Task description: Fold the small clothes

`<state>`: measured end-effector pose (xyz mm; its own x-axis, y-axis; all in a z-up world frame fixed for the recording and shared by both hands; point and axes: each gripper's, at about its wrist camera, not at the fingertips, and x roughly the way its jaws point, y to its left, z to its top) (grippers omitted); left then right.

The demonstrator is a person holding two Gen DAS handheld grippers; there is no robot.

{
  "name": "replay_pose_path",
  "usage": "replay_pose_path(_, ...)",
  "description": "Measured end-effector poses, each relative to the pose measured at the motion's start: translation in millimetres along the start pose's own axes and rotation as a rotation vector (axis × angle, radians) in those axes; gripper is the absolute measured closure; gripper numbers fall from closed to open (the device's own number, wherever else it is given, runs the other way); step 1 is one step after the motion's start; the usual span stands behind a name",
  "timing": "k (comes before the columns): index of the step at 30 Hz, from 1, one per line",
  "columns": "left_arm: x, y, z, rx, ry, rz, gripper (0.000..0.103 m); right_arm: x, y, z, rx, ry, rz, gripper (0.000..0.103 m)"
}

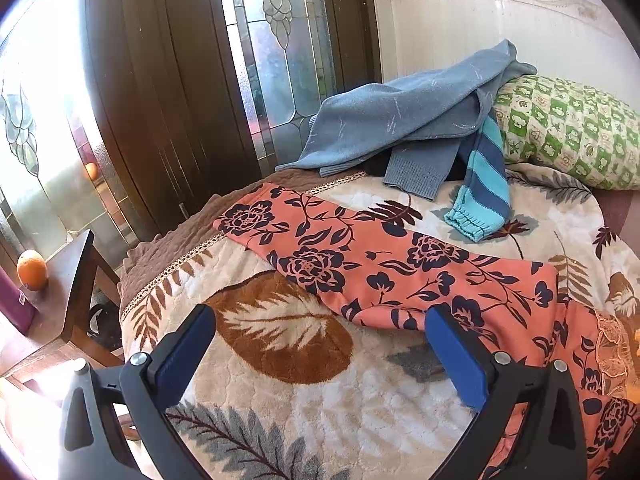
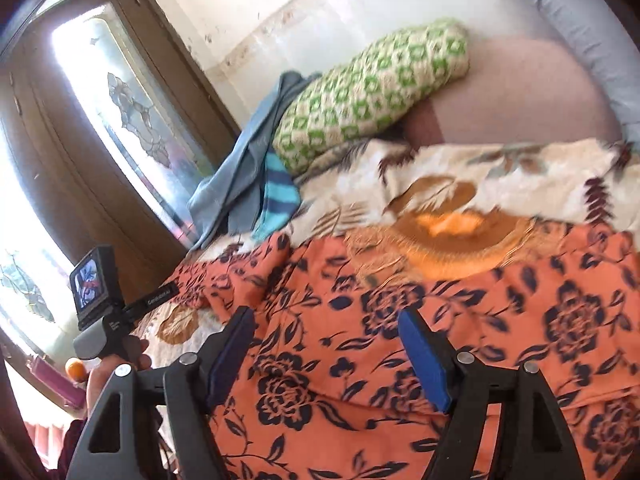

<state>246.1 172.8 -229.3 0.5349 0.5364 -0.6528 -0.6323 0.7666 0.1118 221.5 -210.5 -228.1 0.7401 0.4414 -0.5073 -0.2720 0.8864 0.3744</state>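
Observation:
An orange garment with a dark floral print (image 1: 384, 268) lies stretched across the leaf-patterned blanket (image 1: 280, 360) on the bed. My left gripper (image 1: 320, 316) hovers open over the blanket at the garment's near edge, its right blue pad (image 1: 456, 360) just over the cloth, nothing between the pads. In the tilted, blurred right wrist view the same orange garment (image 2: 420, 340) fills the lower half. My right gripper (image 2: 326, 320) stands open above it, holding nothing. A hand carrying the left gripper's body and camera (image 2: 96, 292) shows at the left.
A grey-blue sweater (image 1: 400, 120) and a striped blue sleeve (image 1: 484, 184) are heaped at the back of the bed beside a green-checked pillow (image 1: 568, 128). A wooden side table (image 1: 60, 320) with an orange (image 1: 32, 268) stands left. Wooden doors with leaded glass (image 1: 272, 52) rise behind.

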Motion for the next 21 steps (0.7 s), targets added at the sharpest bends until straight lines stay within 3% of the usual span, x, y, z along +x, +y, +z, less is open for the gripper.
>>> replay_pose_path(5, -2.6, -8.8, -2.0, 0.000, -0.002, -0.005, 0.000, -27.8, -46.9, -14.3, 0.047, -0.106, -0.145, 0.022)
replay_pose_path(10, -8.2, -24.6, -4.8, 0.034, -0.016, -0.024, 0.000, -13.3, -83.5, -20.6, 0.152, -0.027, -0.188, 0.022)
replay_pose_path(21, -11.4, -37.6, -3.1, 0.070, -0.019, -0.062, 0.000, 7.7, -88.6, -20.0, 0.074, -0.020, -0.300, 0.022)
